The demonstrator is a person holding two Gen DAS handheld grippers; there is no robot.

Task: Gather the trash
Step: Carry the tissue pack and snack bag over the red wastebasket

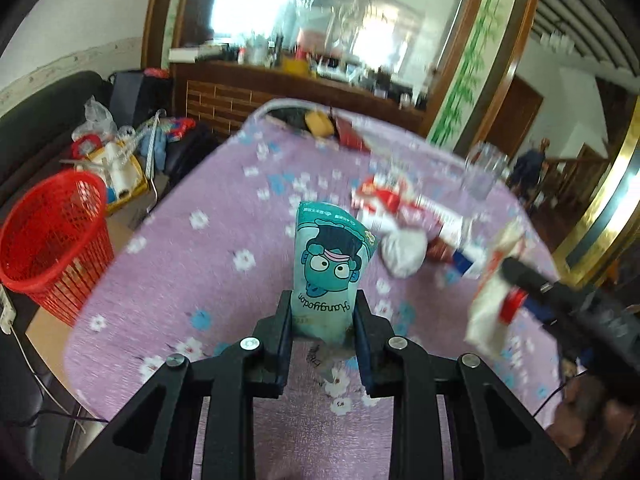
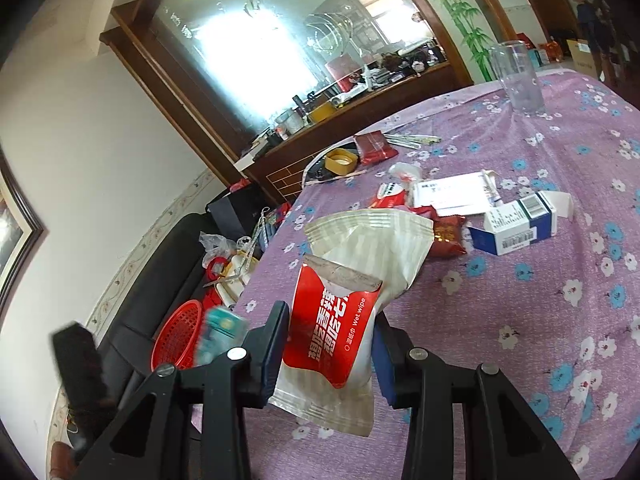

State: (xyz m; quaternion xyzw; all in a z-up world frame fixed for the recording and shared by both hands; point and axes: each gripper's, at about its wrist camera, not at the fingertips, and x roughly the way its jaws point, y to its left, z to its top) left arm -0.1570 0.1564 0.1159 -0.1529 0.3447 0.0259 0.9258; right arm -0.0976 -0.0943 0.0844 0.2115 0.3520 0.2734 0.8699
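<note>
**A:** What sits closest to the cameras?

**B:** Two handheld grippers. The left gripper (image 1: 323,312) has its jaws pinched on a teal snack packet (image 1: 330,264) printed with a cartoon face, held upright above the table. The right gripper (image 2: 330,344) has its jaws clamped on a red wet-wipe packet (image 2: 332,332) together with a pale striped wrapper (image 2: 376,240) behind it.

**A:** And the surroundings, biggest first?

**B:** A table under a purple flowered cloth (image 2: 520,320) fills most of both views. Beyond it, a dark wooden sideboard (image 1: 280,88) beneath a large arched mirror (image 1: 340,12), its top crowded with small things. To the left, a black sofa (image 2: 160,280) piled with clutter.

**A:** Any containers?

**B:** A red mesh basket (image 1: 52,240) stands beside the table's left edge, below its top; what it holds cannot be told. A clear tumbler (image 2: 518,76) stands upright near the far edge, looking empty.

**A:** Trash on the table?

**B:** A blue-and-white carton (image 2: 516,224) lying open, a dark red wrapper (image 2: 446,236) touching it, a white leaflet (image 2: 452,194), and a yellow cap (image 2: 341,160) farther back.
</note>
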